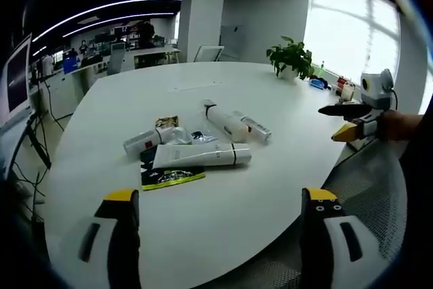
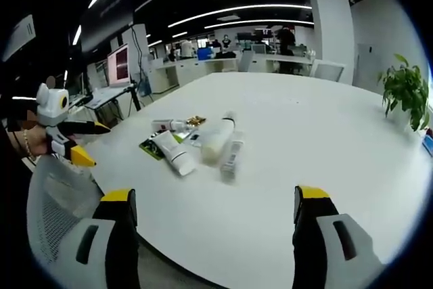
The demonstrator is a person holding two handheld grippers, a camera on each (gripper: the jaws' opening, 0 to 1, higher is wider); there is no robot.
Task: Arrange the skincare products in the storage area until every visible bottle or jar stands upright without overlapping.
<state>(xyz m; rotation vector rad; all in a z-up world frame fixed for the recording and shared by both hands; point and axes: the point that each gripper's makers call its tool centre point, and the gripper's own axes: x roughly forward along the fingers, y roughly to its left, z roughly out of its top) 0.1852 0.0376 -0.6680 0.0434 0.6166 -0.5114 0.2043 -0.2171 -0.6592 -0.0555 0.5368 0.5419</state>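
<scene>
White plastic skincare tubes [image 1: 203,157] and bottles [image 1: 226,123] lie flat, clustered mid-way across the round white table [image 1: 223,228], labels unreadable. Left gripper [image 1: 220,201] and right gripper [image 2: 213,204] hover at the near edge, jaws wide apart, empty.

No text, brand or number can be read in either view. Dark print is seen on the white tubes [image 1: 203,156] lying on the table [image 1: 223,214], and markings on the green-black sachet [image 1: 169,176] beside them, but all are too small and blurred to be made out.
</scene>
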